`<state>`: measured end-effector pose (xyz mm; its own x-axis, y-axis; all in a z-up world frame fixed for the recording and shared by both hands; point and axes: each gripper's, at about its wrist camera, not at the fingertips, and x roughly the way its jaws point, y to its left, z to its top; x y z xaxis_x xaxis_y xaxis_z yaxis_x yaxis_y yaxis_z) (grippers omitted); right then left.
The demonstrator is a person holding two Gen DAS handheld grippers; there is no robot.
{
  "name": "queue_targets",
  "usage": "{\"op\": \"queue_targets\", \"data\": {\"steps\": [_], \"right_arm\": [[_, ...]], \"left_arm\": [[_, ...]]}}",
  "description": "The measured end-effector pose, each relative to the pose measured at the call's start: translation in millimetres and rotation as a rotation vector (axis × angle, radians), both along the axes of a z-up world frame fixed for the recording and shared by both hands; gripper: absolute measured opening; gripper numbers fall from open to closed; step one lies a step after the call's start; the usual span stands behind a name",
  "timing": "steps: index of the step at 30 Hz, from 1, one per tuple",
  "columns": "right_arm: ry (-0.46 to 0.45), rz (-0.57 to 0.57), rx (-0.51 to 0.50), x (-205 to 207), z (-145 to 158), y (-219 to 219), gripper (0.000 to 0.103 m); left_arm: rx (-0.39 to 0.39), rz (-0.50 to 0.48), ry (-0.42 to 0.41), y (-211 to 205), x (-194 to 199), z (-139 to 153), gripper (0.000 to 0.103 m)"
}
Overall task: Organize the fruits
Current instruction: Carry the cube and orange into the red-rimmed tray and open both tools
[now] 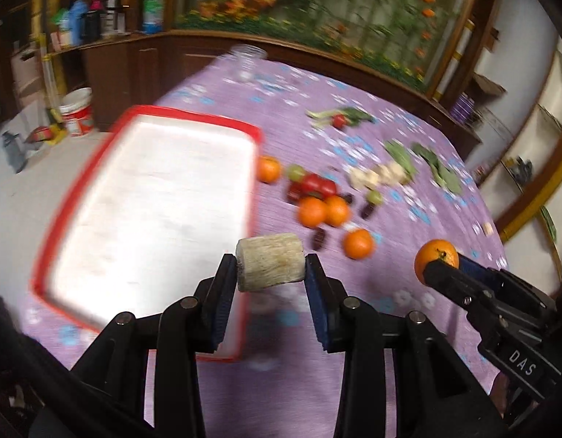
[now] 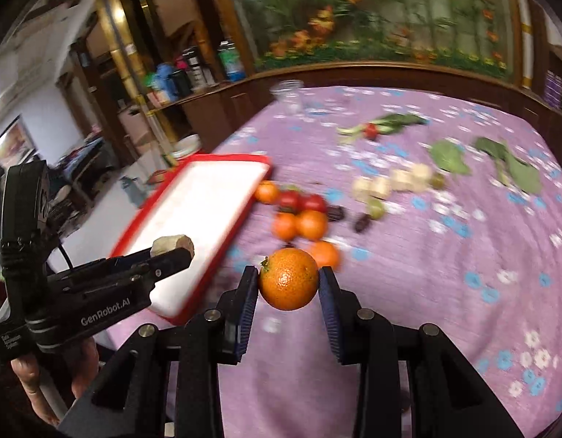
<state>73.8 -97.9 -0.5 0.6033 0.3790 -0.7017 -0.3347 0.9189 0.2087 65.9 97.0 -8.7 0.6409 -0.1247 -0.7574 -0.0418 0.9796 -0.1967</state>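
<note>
Orange fruit, a mandarin (image 2: 289,279), sits pinched between the two pads of the right tool (image 2: 289,284), lifted clear of the purple flowered cloth (image 2: 445,292). The left tool (image 1: 270,270) is closed on a pale, fibrous cylinder piece (image 1: 270,267), perhaps cut sugarcane, also held in the air. Both tools are carrying, so I judge the step in hand is transport toward the red-rimmed white tray (image 1: 142,200), which appears empty. The cylinder piece hangs over the near right edge of the tray; the mandarin is more to the right, over the cloth, near the tray corner. The next move calls for bringing each tool over the tray, lowering, and then spreading the pads gently, because the mandarin may roll. More mandarins (image 1: 322,211), tomatoes (image 1: 315,184) and pale pieces (image 1: 377,175) wait on the cloth beside the tray.
</note>
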Motion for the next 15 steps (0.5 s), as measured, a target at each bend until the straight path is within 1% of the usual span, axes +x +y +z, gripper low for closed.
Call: {"op": "queue_targets", "data": {"steps": [3,6,9,11,15], "right_arm": [[0.001,0.076,0.01,7,1,34,0.034],[0.014,0.128,0.015,16,-5,64,0.034],[0.042,0.172,-0.001,27,-20,93,0.034],[0.061,0.198,-0.012,33,-32,110,0.034],[0.088,0.227,-0.051,39,-51,136,0.034]], "left_arm": [[0.023,0.069,0.001,29,-3,1,0.035],[0.044,0.113,0.02,49,-3,-6,0.035],[0.063,0.146,0.047,67,1,-20,0.035],[0.059,0.161,0.082,77,5,-33,0.035],[0.058,0.181,0.124,91,6,-51,0.035]]}}
